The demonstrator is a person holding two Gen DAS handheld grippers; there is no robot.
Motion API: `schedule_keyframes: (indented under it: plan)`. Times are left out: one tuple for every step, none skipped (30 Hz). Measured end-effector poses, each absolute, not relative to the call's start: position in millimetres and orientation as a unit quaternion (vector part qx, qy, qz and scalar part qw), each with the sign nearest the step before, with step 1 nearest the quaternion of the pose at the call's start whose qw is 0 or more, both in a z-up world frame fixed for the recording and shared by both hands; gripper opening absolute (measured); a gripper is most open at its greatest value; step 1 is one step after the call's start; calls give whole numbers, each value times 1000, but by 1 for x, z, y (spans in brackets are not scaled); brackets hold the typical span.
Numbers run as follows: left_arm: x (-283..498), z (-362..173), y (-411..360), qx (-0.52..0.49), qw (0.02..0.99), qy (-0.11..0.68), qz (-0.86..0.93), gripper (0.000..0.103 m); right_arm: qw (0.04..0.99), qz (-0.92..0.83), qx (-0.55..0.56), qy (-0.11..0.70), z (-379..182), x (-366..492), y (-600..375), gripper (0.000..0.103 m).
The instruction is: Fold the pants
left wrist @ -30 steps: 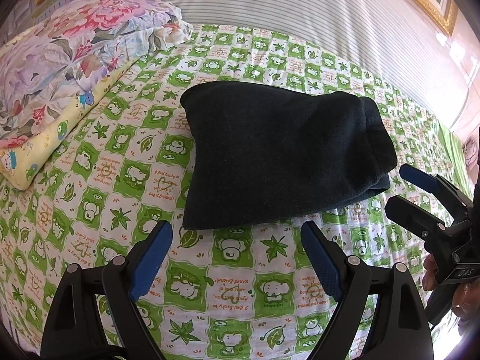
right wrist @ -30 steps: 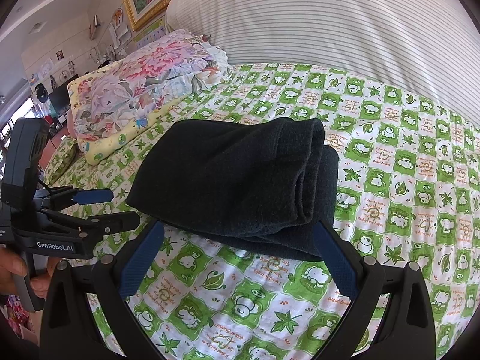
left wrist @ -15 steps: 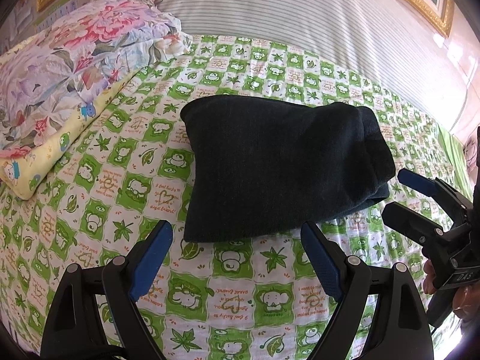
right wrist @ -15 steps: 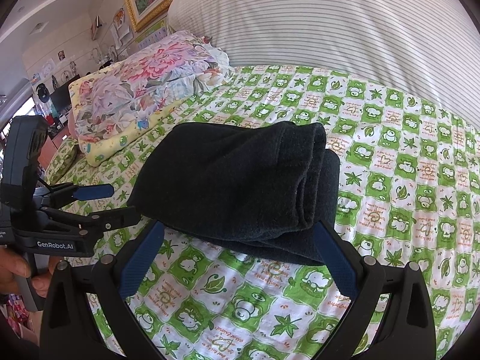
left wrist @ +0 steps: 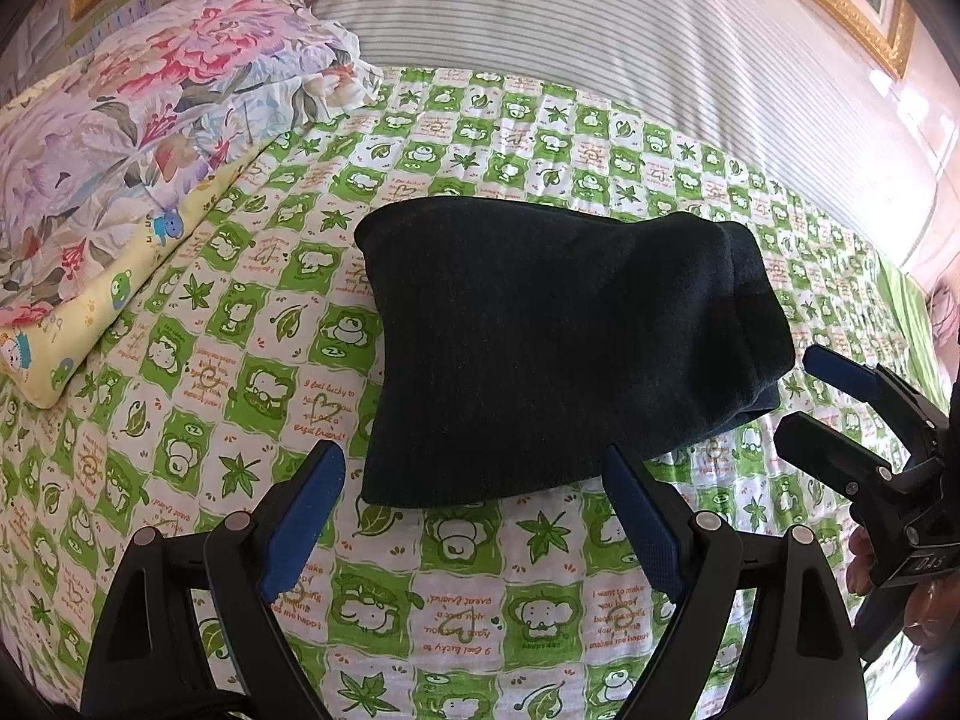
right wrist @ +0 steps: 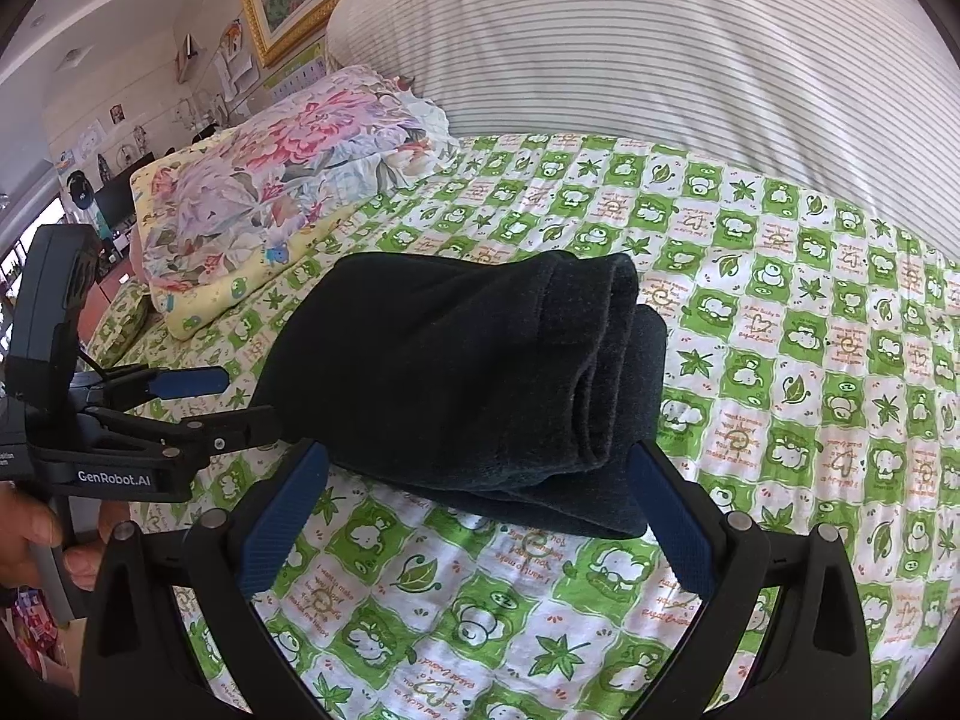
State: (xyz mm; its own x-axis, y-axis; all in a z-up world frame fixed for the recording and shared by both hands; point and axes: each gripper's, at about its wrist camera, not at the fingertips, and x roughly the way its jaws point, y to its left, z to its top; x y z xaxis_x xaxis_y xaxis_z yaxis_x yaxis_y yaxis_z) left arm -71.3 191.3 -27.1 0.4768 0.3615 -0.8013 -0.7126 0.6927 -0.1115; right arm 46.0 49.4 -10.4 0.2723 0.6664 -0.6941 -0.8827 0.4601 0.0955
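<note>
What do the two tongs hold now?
Nothing. The left tongs and right tongs are both open, short of the folded pants.

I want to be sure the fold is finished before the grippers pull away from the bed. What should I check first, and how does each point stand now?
1. Pants folded into a compact bundle: ok, stacked layers show at the right end in the right wrist view.
2. Left hand-held gripper empty: ok, fingers open, nothing between them.
3. Right hand-held gripper empty: ok, fingers open, short of the bundle's near edge.
4. Bundle lies wholly on the green checked sheet: ok.
5. Bundle clear of the floral pillow: ok, sheet shows between them.
6. Layers aligned underneath: cannot tell, the bottom layer sticks out a little.
</note>
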Motion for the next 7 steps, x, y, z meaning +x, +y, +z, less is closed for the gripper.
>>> schedule_keyframes:
  plan:
    - [-71, -27, 191, -221, 830, 397, 324, 88, 783, 494, -157, 345, -10, 47, 48, 100]
    - [-70, -27, 191, -220, 830, 398, 323, 88, 783, 494, -156, 344, -10, 47, 48, 100]
    - [-69, -27, 191, -220, 830, 399, 322, 88, 783, 493, -157, 344, -9, 48, 47, 100]
    - [-68, -27, 190, -219, 830, 399, 322, 88, 784, 493, -157, 344, -9, 49, 47, 100]
    - [-67, -27, 190, -218, 831, 399, 321, 88, 784, 493, -156, 344, -9, 49, 47, 100]
    - [-66, -26, 189, -216, 831, 401, 321, 88, 784, 492, -155, 344, -8, 50, 46, 100]
    - [-65, -27, 190, -216, 831, 401, 320, 88, 786, 490, -156, 345, -8, 50, 45, 100]
